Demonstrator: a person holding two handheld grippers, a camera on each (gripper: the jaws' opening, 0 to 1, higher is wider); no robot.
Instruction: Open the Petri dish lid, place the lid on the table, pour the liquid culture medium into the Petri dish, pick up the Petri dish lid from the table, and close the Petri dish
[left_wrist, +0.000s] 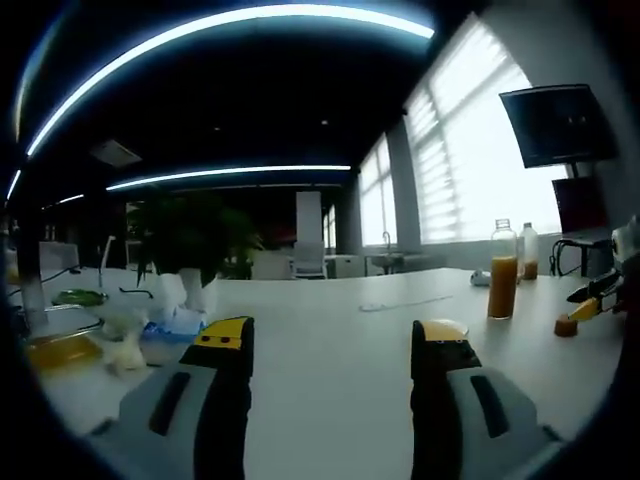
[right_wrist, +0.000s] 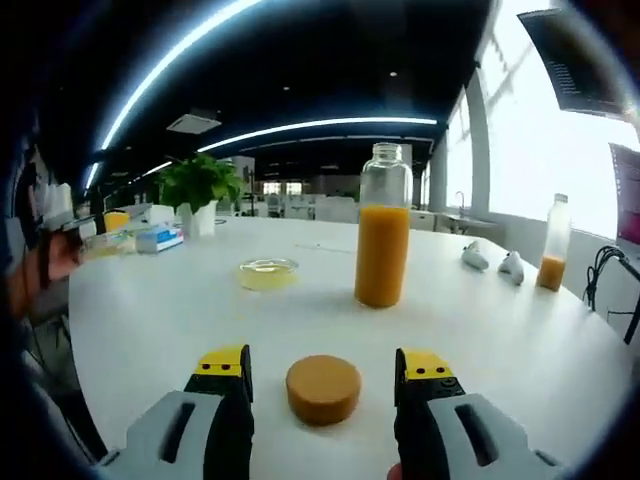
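A Petri dish (right_wrist: 268, 272) with pale yellow liquid sits on the white table (right_wrist: 150, 320), left of an uncapped glass bottle (right_wrist: 382, 230) half full of orange medium. I cannot tell whether the dish's lid is on. A brown round cap (right_wrist: 323, 388) lies on the table between the jaws of my open right gripper (right_wrist: 325, 372), with gaps on both sides. My left gripper (left_wrist: 330, 340) is open and holds nothing. The dish's rim (left_wrist: 446, 326) peeks out just behind its right jaw. Farther right stand the bottle (left_wrist: 502, 270), the cap (left_wrist: 566, 326) and the right gripper (left_wrist: 600, 296).
A second, smaller bottle (right_wrist: 552, 258) stands at the far right, near two white objects (right_wrist: 490, 260) and cables (right_wrist: 612, 280). A potted plant (right_wrist: 200, 188), a tissue box (right_wrist: 160, 238) and containers (left_wrist: 62, 350) sit at the left. A person's hand (right_wrist: 40, 268) shows at the left edge.
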